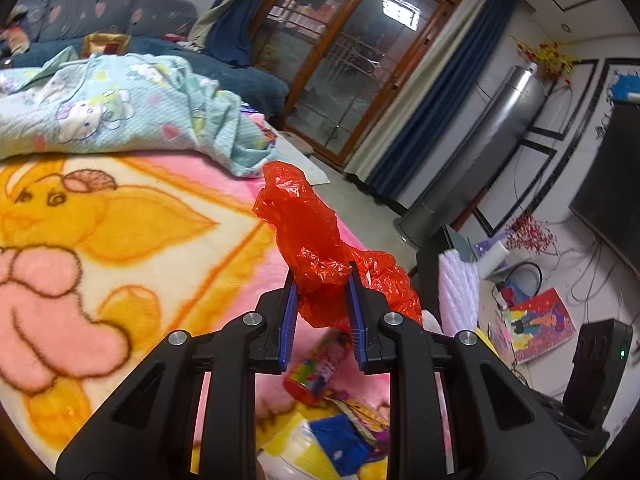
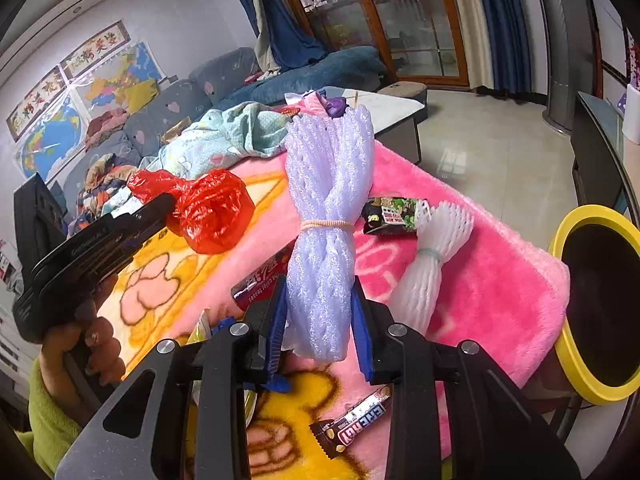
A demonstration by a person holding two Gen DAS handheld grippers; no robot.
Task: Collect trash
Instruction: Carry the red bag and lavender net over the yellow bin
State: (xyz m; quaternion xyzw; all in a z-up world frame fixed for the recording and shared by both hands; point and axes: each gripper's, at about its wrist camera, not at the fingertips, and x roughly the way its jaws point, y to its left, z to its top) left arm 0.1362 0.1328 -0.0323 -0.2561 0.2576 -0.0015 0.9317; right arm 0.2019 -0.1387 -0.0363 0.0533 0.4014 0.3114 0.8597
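A fluffy pink blanket with a yellow cartoon print (image 2: 472, 264) covered the surface in front of you, in a living room with a grey sofa (image 1: 120, 12) and wood-framed glass doors (image 1: 360, 60). Your left gripper (image 1: 323, 280) was clenched on a crumpled red plastic bag (image 1: 308, 232), lifted clear of the blanket. Your right gripper (image 2: 320, 304) was clamped on a bundle of pale lilac foam fruit netting tied with a rubber band (image 2: 328, 200), also held above the blanket. On the blanket lay a smaller white foam net bundle (image 2: 428, 260) touching a dark snack packet (image 2: 394, 216), a brown chocolate bar wrapper (image 2: 352, 420) and a red can (image 2: 260, 280). A yellow-rimmed black bin (image 2: 576, 352) stood just beside the blanket's right edge. The hand (image 2: 96, 344) that held the left gripper showed a green sleeve (image 2: 48, 420).
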